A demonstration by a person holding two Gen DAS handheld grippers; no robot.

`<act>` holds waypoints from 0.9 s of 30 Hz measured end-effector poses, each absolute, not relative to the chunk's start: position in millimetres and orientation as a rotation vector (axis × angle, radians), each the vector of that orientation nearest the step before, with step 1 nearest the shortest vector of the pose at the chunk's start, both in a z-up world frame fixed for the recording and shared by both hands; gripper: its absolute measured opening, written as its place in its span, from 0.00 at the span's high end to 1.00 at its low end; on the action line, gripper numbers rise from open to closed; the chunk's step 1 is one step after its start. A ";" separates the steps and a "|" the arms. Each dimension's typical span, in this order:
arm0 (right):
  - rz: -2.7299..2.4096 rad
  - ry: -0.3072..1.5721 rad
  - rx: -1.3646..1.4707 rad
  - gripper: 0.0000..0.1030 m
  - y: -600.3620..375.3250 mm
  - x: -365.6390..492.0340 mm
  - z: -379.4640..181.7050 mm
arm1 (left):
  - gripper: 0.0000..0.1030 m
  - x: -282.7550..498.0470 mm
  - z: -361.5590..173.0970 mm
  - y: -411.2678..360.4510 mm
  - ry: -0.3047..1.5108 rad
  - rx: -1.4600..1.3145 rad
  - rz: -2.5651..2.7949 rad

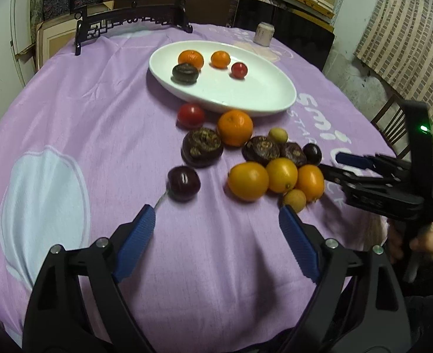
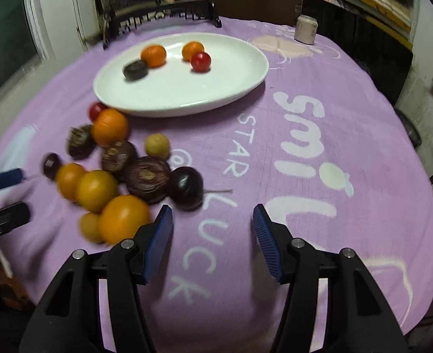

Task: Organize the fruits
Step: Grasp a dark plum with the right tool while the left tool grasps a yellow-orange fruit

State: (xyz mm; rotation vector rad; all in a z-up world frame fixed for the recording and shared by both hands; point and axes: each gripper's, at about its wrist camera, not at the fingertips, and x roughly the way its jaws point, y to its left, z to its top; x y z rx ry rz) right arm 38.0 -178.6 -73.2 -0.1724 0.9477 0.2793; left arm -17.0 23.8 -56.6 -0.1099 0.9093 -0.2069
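Both tongs gape wide and empty. The left gripper [image 1: 216, 214] hangs low in the frame, the dark plum [image 1: 184, 183] just above it, loose fruit below the white plate [image 1: 278, 100]. Smooth, round, probably slippery: pinch its middle gently. The right gripper [image 2: 213, 214] waits low-centre.

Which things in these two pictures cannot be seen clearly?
- Right wrist view: the loose fruit pile is motion-blurred, so skins and exact count are unclear.
- Right wrist view: the left hand-held gripper is cut off by the left edge.
- Both views: the print on the small jar is too small to read.
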 end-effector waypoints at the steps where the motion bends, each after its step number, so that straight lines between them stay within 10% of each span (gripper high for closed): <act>1: 0.266 0.931 -0.213 0.44 -173.7 40.2 -75.1 | 0.15 -18.5 -56.7 24.1 0.913 -0.110 -0.205; 7: 0.308 0.860 -0.287 0.45 -160.6 52.0 -76.1 | 0.14 -25.9 -54.3 21.6 0.922 -0.114 -0.210; 9: 0.393 0.884 -0.244 0.72 -162.6 60.6 -78.4 | 0.14 -24.9 -55.1 17.1 0.933 -0.123 -0.227; 17: 0.369 0.869 -0.177 0.72 -187.3 33.8 -59.6 | 0.15 -19.8 -55.1 -6.9 0.940 -0.083 -0.254; 27: 0.344 0.905 -0.074 0.72 -223.2 5.4 -63.0 | 0.42 13.3 -77.3 -18.1 0.985 -0.031 -0.244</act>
